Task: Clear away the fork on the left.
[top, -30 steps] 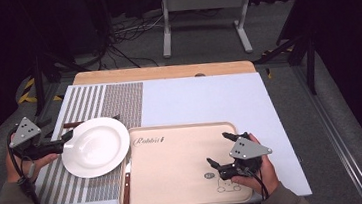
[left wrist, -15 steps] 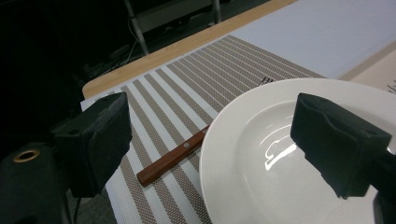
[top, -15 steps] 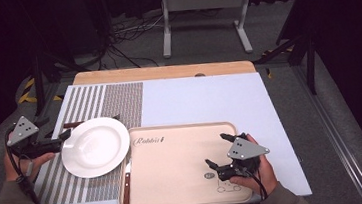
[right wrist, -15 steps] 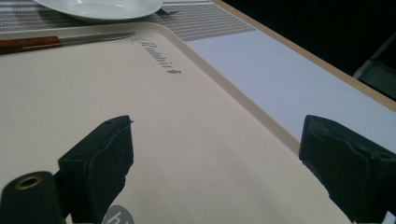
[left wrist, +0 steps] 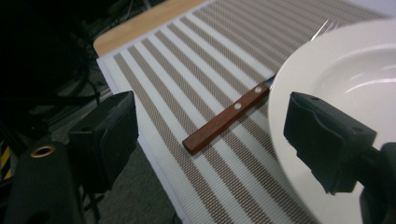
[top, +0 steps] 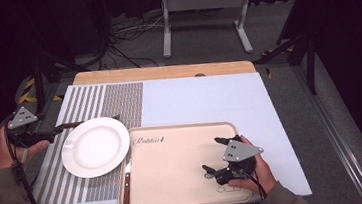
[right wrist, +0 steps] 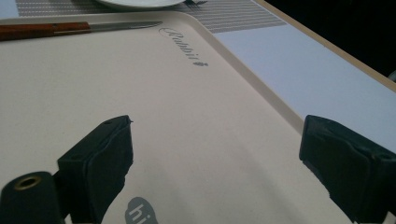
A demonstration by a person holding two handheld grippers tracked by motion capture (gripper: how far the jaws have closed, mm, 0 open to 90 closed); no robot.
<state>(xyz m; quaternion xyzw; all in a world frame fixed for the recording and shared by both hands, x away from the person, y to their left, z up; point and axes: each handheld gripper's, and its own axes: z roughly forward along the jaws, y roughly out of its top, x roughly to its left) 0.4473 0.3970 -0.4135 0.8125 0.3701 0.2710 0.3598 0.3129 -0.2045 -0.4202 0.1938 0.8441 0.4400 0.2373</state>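
A white plate (top: 95,147) lies on a striped placemat (top: 118,98), left of a beige tray (top: 179,152). A wooden-handled fork (top: 73,124) lies partly under the plate's far rim. Its handle (left wrist: 224,119) sits between the jaws of my left gripper (left wrist: 212,128), which is open and holds nothing. The plate (left wrist: 345,79) is beside the right jaw. In the high view the left gripper (top: 51,133) hovers at the plate's left edge. My right gripper (top: 213,155) is open over the tray's near right part (right wrist: 187,116), with nothing between its jaws (right wrist: 215,140).
A wooden-handled knife (top: 126,182) lies along the tray's left edge, also at the far side in the right gripper view (right wrist: 70,28). A pale board (top: 203,97) covers the wooden table (top: 166,72). Beyond the table are a metal stand (top: 202,2) and floor cables.
My left gripper has shifted slightly farther up the placemat beside the plate. My right gripper has drifted a little left over the tray. The plate, fork and knife have not moved.
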